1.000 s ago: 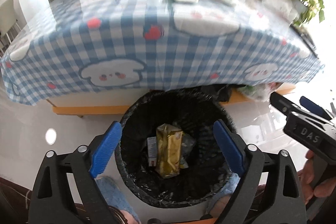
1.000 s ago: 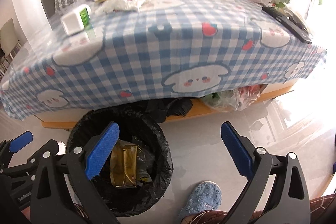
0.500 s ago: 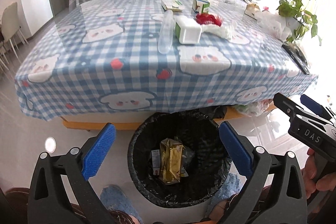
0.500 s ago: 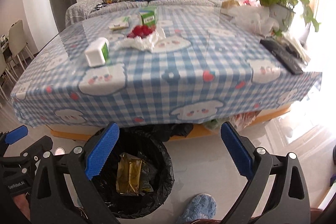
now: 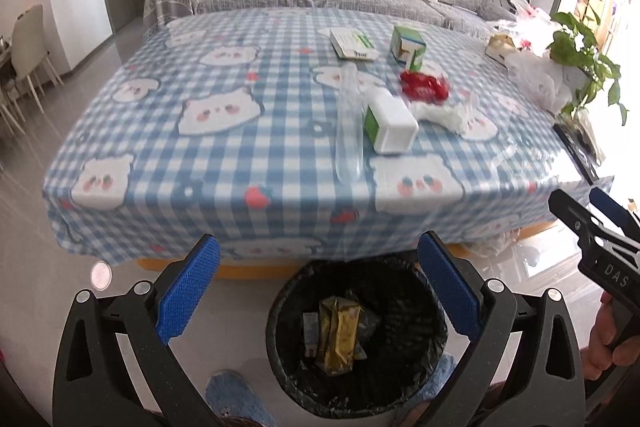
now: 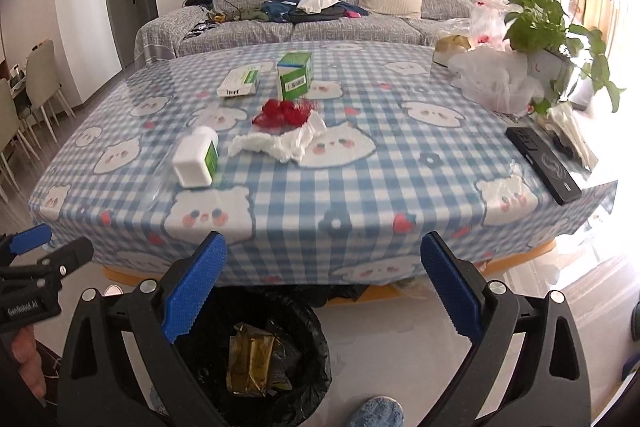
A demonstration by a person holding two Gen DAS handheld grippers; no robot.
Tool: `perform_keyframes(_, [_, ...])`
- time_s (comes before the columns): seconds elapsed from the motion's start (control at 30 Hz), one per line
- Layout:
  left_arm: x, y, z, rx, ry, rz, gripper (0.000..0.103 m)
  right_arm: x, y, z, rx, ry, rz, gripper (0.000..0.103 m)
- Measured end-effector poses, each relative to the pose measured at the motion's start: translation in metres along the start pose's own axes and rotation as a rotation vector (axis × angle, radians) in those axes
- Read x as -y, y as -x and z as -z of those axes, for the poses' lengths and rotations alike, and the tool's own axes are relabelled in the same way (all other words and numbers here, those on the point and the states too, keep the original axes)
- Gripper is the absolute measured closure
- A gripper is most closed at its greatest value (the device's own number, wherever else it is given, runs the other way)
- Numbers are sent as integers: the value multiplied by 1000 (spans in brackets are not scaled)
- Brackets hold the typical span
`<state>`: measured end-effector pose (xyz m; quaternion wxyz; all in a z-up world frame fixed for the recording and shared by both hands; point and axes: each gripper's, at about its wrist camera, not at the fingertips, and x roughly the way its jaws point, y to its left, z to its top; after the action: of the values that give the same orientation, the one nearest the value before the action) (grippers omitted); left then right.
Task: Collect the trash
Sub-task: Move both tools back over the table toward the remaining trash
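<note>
A black-lined trash bin (image 5: 356, 379) (image 6: 304, 379) stands on the floor at the table's front edge, with a gold wrapper (image 5: 338, 335) (image 6: 248, 363) inside. On the blue checked tablecloth (image 6: 280, 195) lie a white-and-green carton (image 5: 390, 125) (image 6: 196, 159), a clear plastic tube (image 5: 348, 119), a crumpled white tissue (image 6: 288, 143), a red wrapper (image 6: 286, 111) (image 5: 424, 87), a green box (image 6: 294, 75) and a flat white box (image 6: 240, 83). My left gripper (image 5: 318, 279) is open and empty above the bin. My right gripper (image 6: 322, 275) is open and empty beside it.
A black remote (image 6: 542, 163), plastic bags (image 6: 492, 83) and a potted plant (image 6: 540, 27) sit on the table's right side. A grey sofa (image 6: 320, 23) with clothes stands behind. Chairs (image 6: 40, 83) stand at the left. Blue slippers (image 6: 374, 411) are near the bin.
Both grippers have risen and tilted up from the bin toward the tabletop. The table's items now show in full. Both stay open and empty.
</note>
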<state>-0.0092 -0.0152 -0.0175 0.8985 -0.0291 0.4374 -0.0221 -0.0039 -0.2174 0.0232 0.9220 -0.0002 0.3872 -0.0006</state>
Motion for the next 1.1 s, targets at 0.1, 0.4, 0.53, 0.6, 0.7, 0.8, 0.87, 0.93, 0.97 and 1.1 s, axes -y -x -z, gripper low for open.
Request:
perform_keyframes(0.1, [-2, -4, -14, -1, 1, -6, 6, 3, -5, -9, 1, -5, -4, 9])
perform_keyframes(0.4, [0, -25, -71, 7, -2, -36, 6, 0, -34, -44, -21, 14, -14, 9])
perform_keyframes(0.53, [2, -41, -93, -3, -7, -33, 6, -4, -45, -60, -17, 21, -26, 10])
perform_keyframes(0.6, [5, -49, -103, -6, -12, -38, 6, -8, -53, -68, -11, 40, -17, 10])
perform_keyframes(0.7, [7, -62, -117, -13, -15, -42, 6, -11, -66, -74, -5, 51, -20, 10])
perform_keyframes(0.8, [7, -78, -132, -22, -8, -50, 6, -12, -79, -76, -22, 50, -25, 10])
perform_keyframes(0.87, [7, -85, -141, -21, 1, -55, 6, -13, -87, -75, -31, 53, -20, 10])
perform_keyframes(0.93, [7, -93, -149, -22, 3, -59, 6, -12, -95, -75, -42, 53, -20, 10])
perform_keyframes(0.97, [7, -97, -154, -22, 4, -61, 6, -12, -99, -75, -47, 52, -22, 11])
perform_keyframes(1.1, [8, -115, -171, -24, 7, -63, 6, -10, -110, -76, -57, 39, -23, 13])
